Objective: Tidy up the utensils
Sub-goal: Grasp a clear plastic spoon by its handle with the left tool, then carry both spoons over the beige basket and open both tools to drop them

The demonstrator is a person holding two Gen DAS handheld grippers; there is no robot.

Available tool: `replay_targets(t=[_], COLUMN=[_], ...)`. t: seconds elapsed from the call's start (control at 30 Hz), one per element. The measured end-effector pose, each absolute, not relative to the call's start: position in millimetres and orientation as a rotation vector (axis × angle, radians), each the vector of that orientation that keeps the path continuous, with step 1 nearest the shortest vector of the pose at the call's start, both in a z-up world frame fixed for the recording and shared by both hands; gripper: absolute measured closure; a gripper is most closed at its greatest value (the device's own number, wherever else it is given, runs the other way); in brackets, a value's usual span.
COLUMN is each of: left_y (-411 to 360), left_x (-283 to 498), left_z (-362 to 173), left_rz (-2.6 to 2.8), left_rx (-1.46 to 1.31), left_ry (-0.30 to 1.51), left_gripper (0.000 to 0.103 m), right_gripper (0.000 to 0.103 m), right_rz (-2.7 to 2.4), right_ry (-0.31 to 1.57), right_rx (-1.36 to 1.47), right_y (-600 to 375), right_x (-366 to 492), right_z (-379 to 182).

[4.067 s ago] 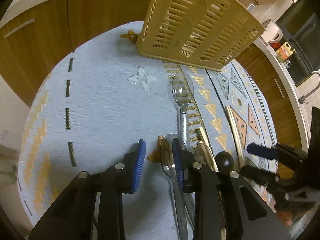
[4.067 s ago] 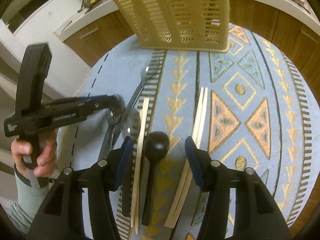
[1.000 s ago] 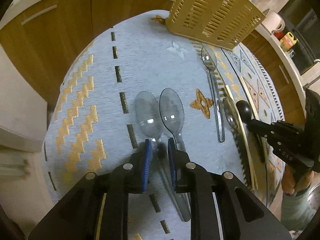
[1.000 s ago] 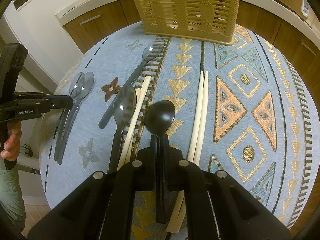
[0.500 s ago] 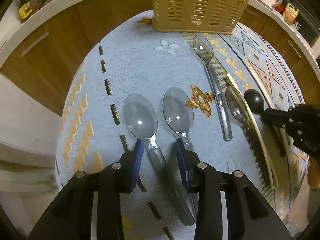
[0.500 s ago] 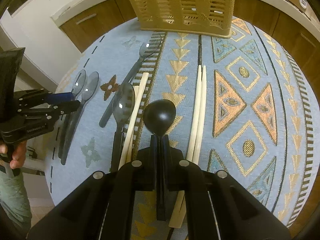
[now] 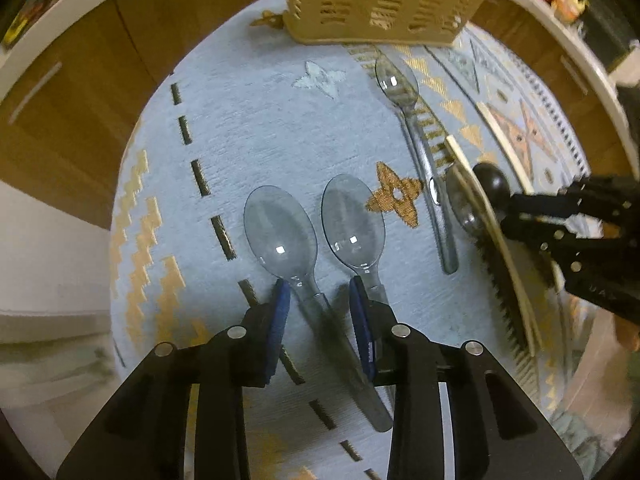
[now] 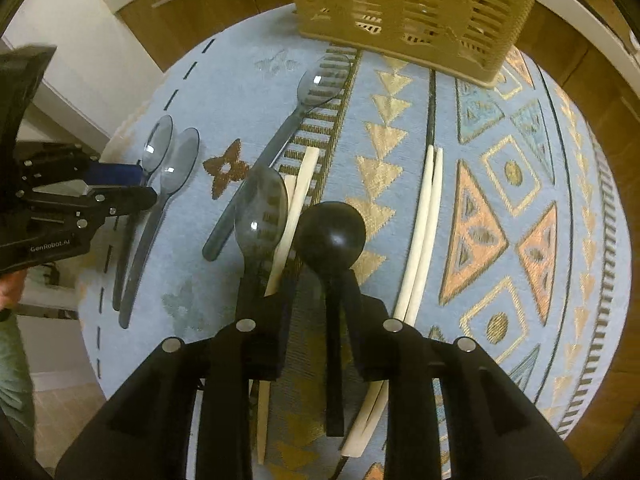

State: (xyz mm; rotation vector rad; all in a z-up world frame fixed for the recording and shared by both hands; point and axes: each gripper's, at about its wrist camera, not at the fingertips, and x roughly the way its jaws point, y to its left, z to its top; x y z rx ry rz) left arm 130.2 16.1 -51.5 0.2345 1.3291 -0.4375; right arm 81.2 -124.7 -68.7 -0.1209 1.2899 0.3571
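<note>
Our left gripper point(image 7: 318, 296) stands apart over the handle of a clear spoon point(image 7: 280, 232) — pads not pressing it — with a second clear spoon point(image 7: 354, 226) just beside on the patterned surface point(image 7: 248, 128). Our right gripper point(image 8: 320, 292) is opening around the black spoon point(image 8: 332, 236), near the basket point(image 8: 416, 4).

Left gripper point(image 7: 316, 300): black frame, blue finger pads, round silver screws, white "GenRobot.AI" lettering. Right gripper point(image 8: 320, 300): black frame, silver screws. Pale grey-green sleeve point(image 8: 14, 380).
</note>
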Motion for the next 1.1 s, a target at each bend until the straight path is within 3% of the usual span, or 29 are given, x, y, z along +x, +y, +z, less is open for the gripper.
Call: replay_targets(t=[0.1, 0.13, 0.23, 0.47, 0.63, 1.1], left_y=[1, -3, -7, 5, 22, 7], left_x=[127, 125, 121, 118, 115, 134], left_z=[-54, -54, -53, -46, -10, 119], left_rz=[-0.412, -0.408, -0.418, -0.408, -0.459, -0.456], left_rx=[0.354, 0.383, 0.372, 0.266, 0.064, -0.188], left_ry=[1.314, 1.302, 1.285, 1.195, 1.061, 0.486], left_gripper=[0.073, 0.075, 0.088, 0.093, 0.093, 0.093], right_gripper=[0.083, 0.09, 0.098, 0.098, 0.098, 0.098], right_rz=[0.336, 0.318, 0.321, 0.373, 0.398, 0.364], right_ry=[1.297, 1.295, 1.282, 1.19, 1.076, 0.71], right_rx=[-0.175, -0.2, -0.197, -0.104, -0.004, 0.133], right_y=[-112, -109, -105, -117, -132, -195], right_x=[87, 87, 89, 83, 82, 101], right_z=[-70, -70, -72, -62, -36, 54])
